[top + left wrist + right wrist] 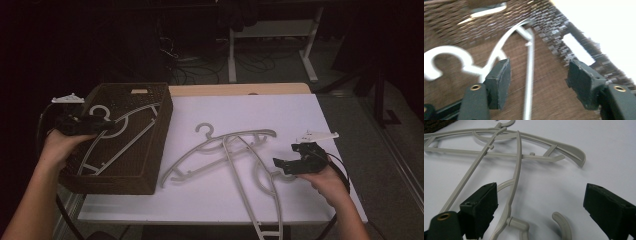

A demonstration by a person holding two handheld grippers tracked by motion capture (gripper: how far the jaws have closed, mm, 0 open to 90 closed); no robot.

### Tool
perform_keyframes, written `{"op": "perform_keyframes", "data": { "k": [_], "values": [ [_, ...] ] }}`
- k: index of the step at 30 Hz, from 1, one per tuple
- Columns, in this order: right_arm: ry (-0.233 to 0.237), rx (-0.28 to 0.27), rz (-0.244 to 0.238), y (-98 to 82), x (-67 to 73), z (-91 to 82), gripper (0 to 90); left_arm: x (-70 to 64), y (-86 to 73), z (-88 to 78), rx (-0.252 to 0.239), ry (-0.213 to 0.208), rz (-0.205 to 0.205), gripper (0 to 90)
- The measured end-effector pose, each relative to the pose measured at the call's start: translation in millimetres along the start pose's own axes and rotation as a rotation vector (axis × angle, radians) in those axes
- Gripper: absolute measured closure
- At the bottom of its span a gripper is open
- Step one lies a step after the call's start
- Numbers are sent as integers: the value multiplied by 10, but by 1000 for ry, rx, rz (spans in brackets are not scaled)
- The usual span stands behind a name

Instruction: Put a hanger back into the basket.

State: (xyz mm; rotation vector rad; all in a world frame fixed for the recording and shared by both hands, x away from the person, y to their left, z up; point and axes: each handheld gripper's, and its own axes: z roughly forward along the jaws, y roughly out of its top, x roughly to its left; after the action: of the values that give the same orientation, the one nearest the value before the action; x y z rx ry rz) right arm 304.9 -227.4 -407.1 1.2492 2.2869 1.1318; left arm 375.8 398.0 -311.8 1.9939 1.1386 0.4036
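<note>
Dim room, white table top (300,107) lit, dark floor and desk legs behind.

Nearest edge: one pale grey plastic hanger (260,200) is laid with its long axis running near to far, its lower end past the table's front edge, hook end by the right gripper (286,164). In the right gripper view that curved hook (562,225) is seen between the jaws, which stand wide apart with nothing gripped; judged to be lined up for a pick at the neck.

A second pale grey plastic hanger (220,147) is crossed under or over the first (order cannot be told), long axis roughly left to right and slanting, hook (205,129) pointing to the far side.

Left of it, a dark brown woven rectangular basket (150,165) is set at the table's left edge. A third grey hanger (125,137) is laid diagonally inside, hook (439,62) toward the far left corner; probably angled so its span fits the basket.

The left gripper (102,125) is held over that hanger's neck, jaws part open, nothing clamped; looks like a release.
</note>
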Motion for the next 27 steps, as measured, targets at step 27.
{"op": "perform_keyframes", "data": {
  "k": [27],
  "values": [
    [41,241,5,-436,558,173,203,-1629,340,874,-63,-352,210,214]
  ]
}}
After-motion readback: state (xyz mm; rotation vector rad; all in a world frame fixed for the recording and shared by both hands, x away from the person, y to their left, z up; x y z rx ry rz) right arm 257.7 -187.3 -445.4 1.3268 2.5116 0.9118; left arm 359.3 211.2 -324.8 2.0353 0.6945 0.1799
